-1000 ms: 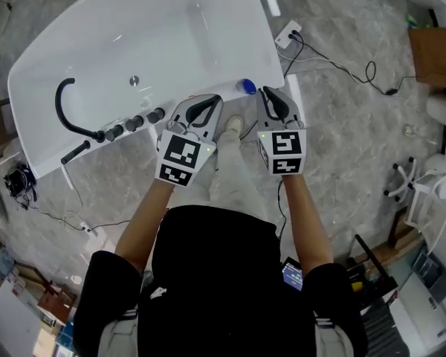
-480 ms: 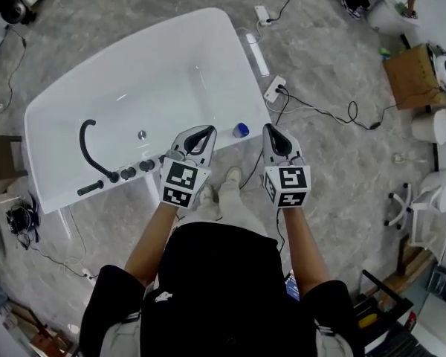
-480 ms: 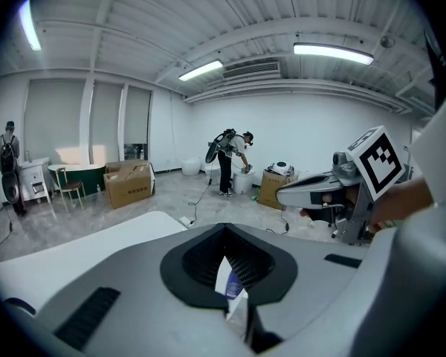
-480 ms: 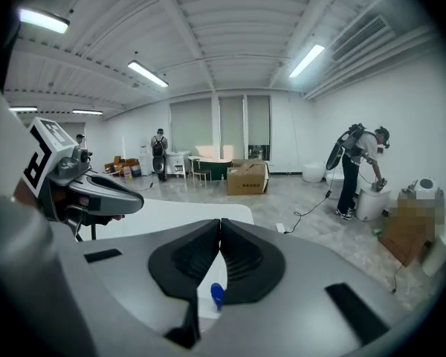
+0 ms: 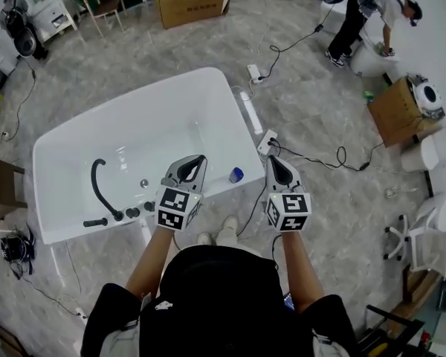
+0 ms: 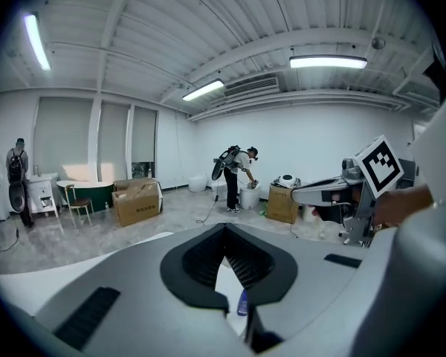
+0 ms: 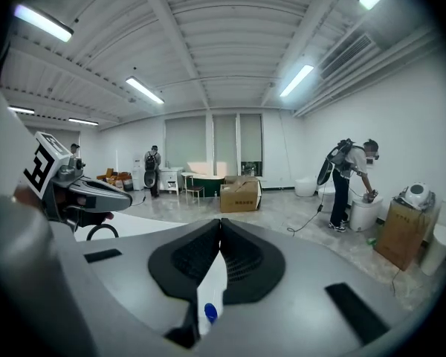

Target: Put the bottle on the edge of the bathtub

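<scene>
Just one bottle (image 5: 236,175), one bathtub (image 5: 163,121).

Right gripper (image 7: 220,223) jaws closed, nothing between — blue-capped bottle (image 7: 210,313) below, standing on white bathtub (image 7: 217,274).

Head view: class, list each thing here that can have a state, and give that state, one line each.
bottle: upright on the bathtub's edge, held by neither gripper
bathtub: no water visible
left gripper: jaws shut, empty
right gripper: jaws shut, empty
</scene>
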Available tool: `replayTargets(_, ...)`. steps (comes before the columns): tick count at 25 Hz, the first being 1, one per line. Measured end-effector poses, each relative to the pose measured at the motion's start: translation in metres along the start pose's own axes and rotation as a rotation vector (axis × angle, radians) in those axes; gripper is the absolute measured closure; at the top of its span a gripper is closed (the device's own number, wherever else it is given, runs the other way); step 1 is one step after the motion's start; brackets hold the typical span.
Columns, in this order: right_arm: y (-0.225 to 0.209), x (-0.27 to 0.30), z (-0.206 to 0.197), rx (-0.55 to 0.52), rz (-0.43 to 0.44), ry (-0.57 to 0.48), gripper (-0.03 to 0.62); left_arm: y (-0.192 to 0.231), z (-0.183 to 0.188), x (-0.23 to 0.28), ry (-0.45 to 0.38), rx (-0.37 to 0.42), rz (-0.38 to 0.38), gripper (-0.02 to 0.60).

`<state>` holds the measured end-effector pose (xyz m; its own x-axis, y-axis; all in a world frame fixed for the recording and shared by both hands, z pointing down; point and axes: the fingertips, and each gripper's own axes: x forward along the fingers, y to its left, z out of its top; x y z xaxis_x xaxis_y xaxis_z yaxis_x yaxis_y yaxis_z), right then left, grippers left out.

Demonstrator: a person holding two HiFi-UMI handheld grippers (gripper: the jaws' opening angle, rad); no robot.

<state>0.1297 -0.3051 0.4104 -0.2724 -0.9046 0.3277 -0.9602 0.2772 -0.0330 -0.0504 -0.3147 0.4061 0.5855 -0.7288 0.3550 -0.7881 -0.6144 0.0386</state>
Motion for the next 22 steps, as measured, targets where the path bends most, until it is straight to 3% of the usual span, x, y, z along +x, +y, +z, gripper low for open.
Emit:
replayTargets(8,-0.005,-0.014,0.031,-0.016,-0.026,-0.081,0.569,0.003,0.039,-0.012,-0.086,0.029,0.018,0.568)
replayTargets(22,0.002,-0.021,0.042,-0.003,-0.017,-0.114,0.569,0.000,0.058,-0.020,-0.109,0.053,0.013,0.568)
